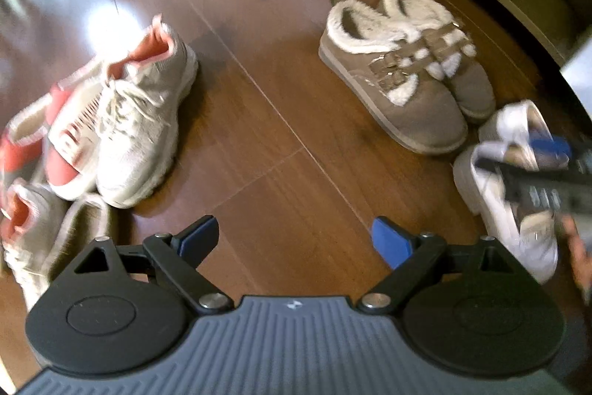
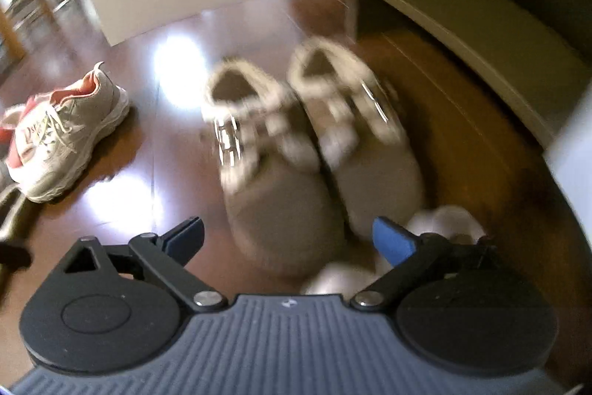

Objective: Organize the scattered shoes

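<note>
Fur-lined brown shoes paired, upright

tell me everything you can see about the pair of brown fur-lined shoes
The brown fur-lined shoes are a matched pair of suede-looking slip-ons with white fleecy collars, fleece-trimmed straps with shiny metal buckles, and thick pale soles. They stand upright, side by side and touching, toes toward the camera, on the wooden floor, untouched by either hand-held gripper.

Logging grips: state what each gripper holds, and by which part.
Nothing is held. The left gripper stands open over bare floor; the right gripper stands open above the fur-lined shoes.
</note>
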`<state>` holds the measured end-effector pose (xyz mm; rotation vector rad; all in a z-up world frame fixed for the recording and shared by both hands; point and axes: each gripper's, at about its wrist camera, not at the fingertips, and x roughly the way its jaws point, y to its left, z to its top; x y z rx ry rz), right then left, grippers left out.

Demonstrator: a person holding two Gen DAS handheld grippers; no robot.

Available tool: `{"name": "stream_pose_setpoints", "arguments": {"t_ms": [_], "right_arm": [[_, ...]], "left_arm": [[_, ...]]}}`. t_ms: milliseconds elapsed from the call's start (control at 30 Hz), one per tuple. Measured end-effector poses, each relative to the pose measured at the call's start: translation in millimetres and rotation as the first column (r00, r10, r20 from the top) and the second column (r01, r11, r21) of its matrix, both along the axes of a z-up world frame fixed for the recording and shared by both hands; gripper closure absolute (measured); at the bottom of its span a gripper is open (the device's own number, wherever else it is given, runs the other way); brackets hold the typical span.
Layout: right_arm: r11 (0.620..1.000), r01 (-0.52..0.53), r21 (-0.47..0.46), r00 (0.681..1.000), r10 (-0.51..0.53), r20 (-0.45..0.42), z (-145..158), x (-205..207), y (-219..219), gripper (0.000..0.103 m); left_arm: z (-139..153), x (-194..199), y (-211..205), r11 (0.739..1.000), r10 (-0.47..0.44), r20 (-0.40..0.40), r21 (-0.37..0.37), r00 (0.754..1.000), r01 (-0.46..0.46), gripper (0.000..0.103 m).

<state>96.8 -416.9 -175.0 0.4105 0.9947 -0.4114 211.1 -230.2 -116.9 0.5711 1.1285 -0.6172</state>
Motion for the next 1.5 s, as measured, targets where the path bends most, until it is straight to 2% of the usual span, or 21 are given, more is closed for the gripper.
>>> {"name": "stream_pose_setpoints", "arguments": {"t_ms": [100, 167, 233, 300, 400, 567, 667, 767, 933, 1133, 1400, 1500], "right_arm": [[0.994, 0.06, 0.086, 0.997, -0.055, -0.056, 2.2, -46.4, 16.7, 0.006], [0.982, 0.105, 0.155, 0.992, -0.092, -0.088, 11.1, -89.6, 33.0, 0.006], [0.98, 0.107, 0.168, 0.992, -0.093, -0.089, 24.3, -112.6, 43.6, 0.006], [0.987, 0.091, 0.132, 0.994, -0.083, -0.069, 44.0, -125.8, 49.5, 0.005], [0.995, 0.083, 0.049, 0.996, -0.084, 0.028, 93.1, -141.7, 58.7, 0.002], [0.999, 0.047, 0.021, 0.984, -0.05, 0.168, 150.1, -153.3, 64.5, 0.001], [1.0, 0.03, -0.005, 0.977, -0.028, 0.212, 169.1, -168.2, 69.6, 0.001], [0.999, 0.033, -0.021, 0.978, -0.028, 0.206, 175.9, -182.6, 72.2, 0.001], [0.997, 0.066, -0.03, 0.985, -0.061, 0.161, 176.3, -209.2, 69.0, 0.001], [0.995, 0.085, -0.061, 0.99, -0.077, 0.114, 172.7, -229.3, 67.6, 0.001], [0.994, 0.067, -0.083, 0.993, -0.058, 0.099, 172.1, -228.8, 70.1, 0.001], [0.997, 0.03, -0.073, 0.991, -0.02, 0.135, 173.2, -226.6, 73.6, 0.001]], "left_arm": [[32.0, -27.7, 2.4, 0.996, -0.086, 0.09, 0.031, 0.992, 0.084, 0.011], [49.9, -43.4, 4.9, 0.99, -0.134, 0.159, 0.057, 0.978, 0.126, 0.011], [74.9, -65.4, 8.2, 0.98, -0.187, 0.233, 0.113, 0.954, 0.164, 0.011], [92.1, -80.3, 10.5, 0.977, -0.197, 0.243, 0.129, 0.95, 0.17, 0.011], [118.3, -105.1, 13.5, 0.976, -0.204, 0.263, 0.126, 0.943, 0.176, 0.01], [149.1, -140.9, 16.8, 0.982, -0.183, 0.309, 0.094, 0.933, 0.162, 0.01], [155.2, -157.4, 16.9, 0.981, -0.195, 0.34, 0.09, 0.92, 0.174, 0.01], [157.3, -170.5, 15.6, 0.975, -0.222, 0.365, 0.095, 0.904, 0.201, 0.01], [158.3, -185.8, 11.6, 0.963, -0.268, 0.385, 0.099, 0.883, 0.249, 0.01], [157.4, -197.2, 4.4, 0.951, -0.307, 0.387, 0.095, 0.869, 0.294, 0.01], [155.8, -204.0, 0.3, 0.944, -0.327, 0.382, 0.086, 0.865, 0.319, 0.01], [155.9, -201.7, 4.8, 0.948, -0.314, 0.374, 0.077, 0.873, 0.308, 0.01]]}}
